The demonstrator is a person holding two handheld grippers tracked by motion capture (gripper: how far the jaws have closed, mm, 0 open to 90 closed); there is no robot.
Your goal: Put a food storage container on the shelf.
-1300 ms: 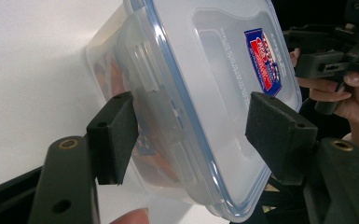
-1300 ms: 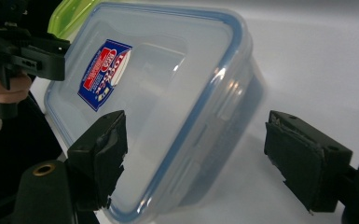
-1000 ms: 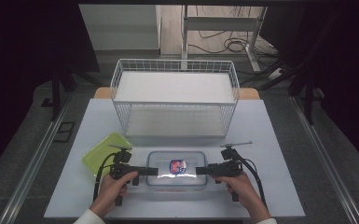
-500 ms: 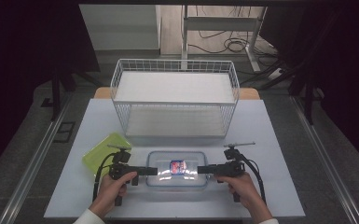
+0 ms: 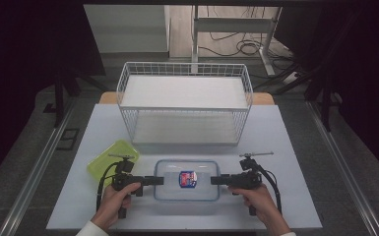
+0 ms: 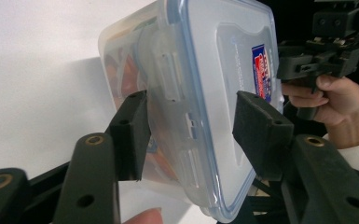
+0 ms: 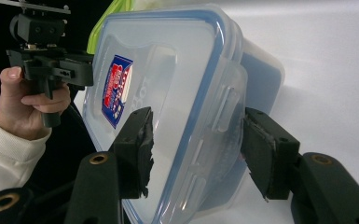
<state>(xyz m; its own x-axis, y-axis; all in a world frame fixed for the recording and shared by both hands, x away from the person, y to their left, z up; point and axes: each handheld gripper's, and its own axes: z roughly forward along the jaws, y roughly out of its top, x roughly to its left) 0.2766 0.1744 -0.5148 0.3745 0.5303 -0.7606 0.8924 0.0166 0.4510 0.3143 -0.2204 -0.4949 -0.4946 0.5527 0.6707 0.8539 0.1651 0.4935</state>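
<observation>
glossy clear plastic container (image 5: 187,195), wire basket (image 5: 184,103)

Both forearms come in low and side by side, each hand wrapped round a gripper's handle. The left gripper (image 5: 158,180) lies level and points inward toward the right gripper (image 5: 215,180), which points straight back at it, well apart. Each has just been closing its jaws, which now stand part-way, straddling one end of the container (image 5: 187,169) between the two tips.
</observation>
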